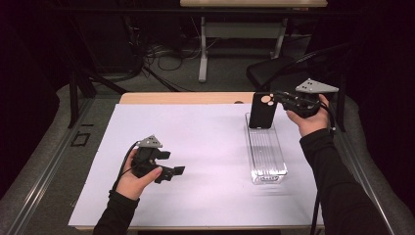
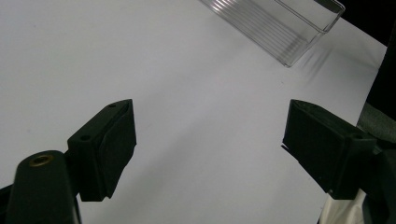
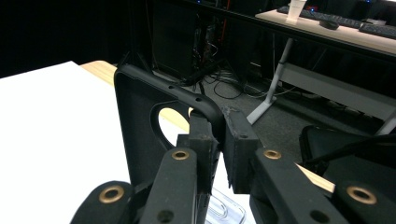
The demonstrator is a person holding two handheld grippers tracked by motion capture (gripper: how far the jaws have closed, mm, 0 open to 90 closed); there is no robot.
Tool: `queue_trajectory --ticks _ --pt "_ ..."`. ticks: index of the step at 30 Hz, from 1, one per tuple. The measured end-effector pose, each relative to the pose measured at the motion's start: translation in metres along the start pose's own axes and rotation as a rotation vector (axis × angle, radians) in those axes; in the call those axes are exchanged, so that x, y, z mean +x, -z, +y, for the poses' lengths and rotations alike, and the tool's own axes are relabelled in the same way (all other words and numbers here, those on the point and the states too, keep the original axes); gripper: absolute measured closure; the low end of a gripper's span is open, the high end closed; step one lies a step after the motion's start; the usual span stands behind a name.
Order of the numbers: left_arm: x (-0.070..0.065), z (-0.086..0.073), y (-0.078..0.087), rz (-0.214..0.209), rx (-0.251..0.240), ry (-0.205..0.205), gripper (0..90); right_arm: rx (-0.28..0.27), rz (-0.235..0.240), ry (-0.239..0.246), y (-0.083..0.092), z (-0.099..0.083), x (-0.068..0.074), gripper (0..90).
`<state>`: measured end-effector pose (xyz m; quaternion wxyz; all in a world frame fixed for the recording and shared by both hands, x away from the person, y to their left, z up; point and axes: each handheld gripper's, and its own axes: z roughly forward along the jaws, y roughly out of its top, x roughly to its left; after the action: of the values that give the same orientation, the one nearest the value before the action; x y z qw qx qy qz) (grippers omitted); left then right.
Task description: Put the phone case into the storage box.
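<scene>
OK, high view first: my right gripper (image 1: 280, 98) sits at the far right of the tabletop (image 1: 195, 147), fingers pinching the top edge of a black phone case (image 1: 263, 110). Case stands upright w/ its lower end in the far end of the clear tray (image 1: 266, 161); round camera cut-out is near the top. The tray lies lengthwise on the white sheet, right of centre. My left gripper (image 1: 173, 172) is at the near left, well apart from tray & case, just above the sheet, fingers spread w/ nothing between them.

Left gripper view: both black fingers (image 2: 105, 149) stand wide apart, only bare white tabletop (image 2: 187, 84) between them. Corner of the clear tray (image 2: 289, 32) shows at top right, ribbed floor visible.

Right gripper view: right gripper (image 3: 220, 140) fingers are pressed in on the rim of the phone case (image 3: 140, 121), one finger either side of the edge, beside the round cut-out. Case hangs left of the fingers. A bit of clear tray (image 3: 224, 212) shows below, between the finger arms. White tabletop (image 3: 56, 130) to the left; another desk & cables on the floor behind.
</scene>
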<state>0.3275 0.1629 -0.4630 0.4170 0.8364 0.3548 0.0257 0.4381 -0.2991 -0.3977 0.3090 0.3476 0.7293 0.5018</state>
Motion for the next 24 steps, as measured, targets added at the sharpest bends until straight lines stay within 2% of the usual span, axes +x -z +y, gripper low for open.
queue_trajectory --ticks 8,24 --pt "0.001 -0.001 -0.001 0.000 0.009 -0.004 16.4 0.000 -0.007 0.011 -0.008 -0.006 -0.005 83.0" --pt "0.007 -0.004 -0.002 0.005 0.005 0.013 16.3 0.001 -0.030 0.034 -0.032 -0.024 -0.011 83.0"
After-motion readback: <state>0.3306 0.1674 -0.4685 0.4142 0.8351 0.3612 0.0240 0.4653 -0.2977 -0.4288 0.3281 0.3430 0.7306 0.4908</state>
